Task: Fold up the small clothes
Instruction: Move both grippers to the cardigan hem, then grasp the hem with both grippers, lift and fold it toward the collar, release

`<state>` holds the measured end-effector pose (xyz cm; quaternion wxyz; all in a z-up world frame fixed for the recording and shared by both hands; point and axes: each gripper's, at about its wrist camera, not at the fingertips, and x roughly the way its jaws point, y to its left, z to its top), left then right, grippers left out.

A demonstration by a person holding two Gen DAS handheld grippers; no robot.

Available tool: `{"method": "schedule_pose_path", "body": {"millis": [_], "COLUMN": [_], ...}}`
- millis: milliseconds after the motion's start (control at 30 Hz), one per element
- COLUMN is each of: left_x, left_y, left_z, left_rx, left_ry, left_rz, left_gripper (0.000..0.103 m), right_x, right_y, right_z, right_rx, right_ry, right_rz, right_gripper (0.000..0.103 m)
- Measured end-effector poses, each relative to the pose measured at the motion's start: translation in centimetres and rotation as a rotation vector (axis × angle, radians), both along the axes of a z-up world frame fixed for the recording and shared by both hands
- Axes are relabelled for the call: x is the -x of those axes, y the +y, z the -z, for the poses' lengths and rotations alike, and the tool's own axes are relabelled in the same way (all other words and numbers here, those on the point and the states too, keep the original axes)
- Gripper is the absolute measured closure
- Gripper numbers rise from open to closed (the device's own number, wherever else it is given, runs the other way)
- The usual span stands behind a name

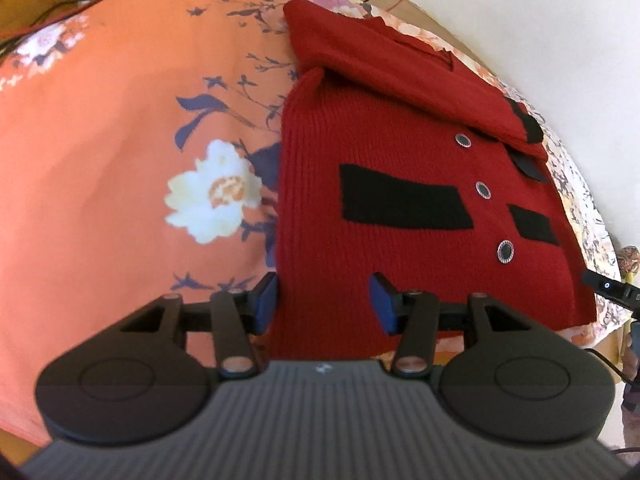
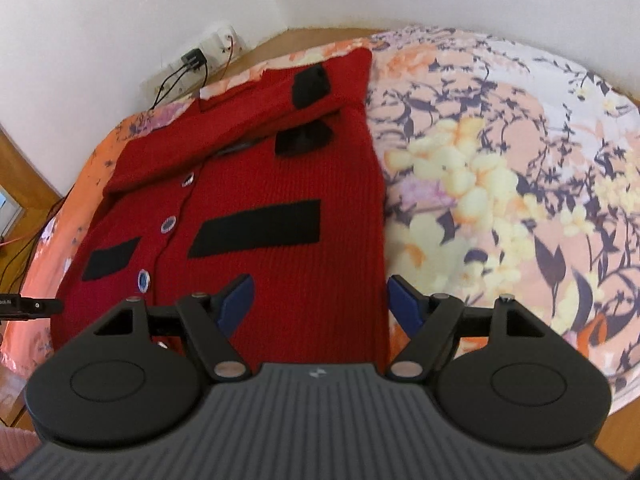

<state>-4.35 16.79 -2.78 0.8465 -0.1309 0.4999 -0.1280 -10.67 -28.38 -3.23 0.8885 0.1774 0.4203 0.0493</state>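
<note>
A small red knitted cardigan [image 1: 400, 168] with black patches and silver-rimmed buttons lies flat on a floral orange cloth [image 1: 120, 140]. Its sleeves are folded across the top. My left gripper [image 1: 324, 300] is open, hovering over the cardigan's near left hem corner. In the right wrist view the cardigan [image 2: 280, 184] lies ahead and left. My right gripper [image 2: 320, 302] is open, straddling the cardigan's near right hem edge. Neither gripper holds anything.
The floral cloth [image 2: 500, 184] covers a wooden table [image 2: 280, 42]. A white wall with a power strip [image 2: 208, 50] and cables stands behind. The other gripper's tip shows at the right edge of the left wrist view [image 1: 608, 286].
</note>
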Motion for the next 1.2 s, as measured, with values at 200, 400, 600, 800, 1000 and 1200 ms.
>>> {"method": "schedule_pose_path", "body": {"millis": [200,400,600,800,1000,1200], "left_x": [-0.2,-0.9,-0.9,-0.8,-1.1,-2.1], "left_y": [0.1,0.0,-1.3,-1.0,-1.5,-0.3], "left_z": [0.2,0.4,0.7,1.7,2.0,1.7], "left_rx": [0.040,0.202,0.085,0.159,0.155,0.169], "left_ry": [-0.023,-0.069,-0.065,-0.065,-0.073,-0.031], "left_rz": [0.000,0.031,0.051,0.032,0.041,-0.012], "left_gripper": [0.051,0.051,0.051,0.052,0.070,0.092], "right_x": [0.1,-0.4,-1.0,-1.1,-1.6,-1.8], "right_y": [0.5,1.0,1.5,1.4,1.6,1.4], "right_z": [0.8,1.2,1.5,2.0,2.4,2.3], "right_rx": [-0.019,-0.030,-0.031,-0.056,-0.077,-0.052], "right_ry": [0.025,0.019,0.028,0.031,0.017,-0.001], "right_rz": [-0.010,-0.030,-0.043,-0.047,-0.048,-0.030], "right_gripper": [0.024,0.024,0.024,0.024,0.024,0.065]}}
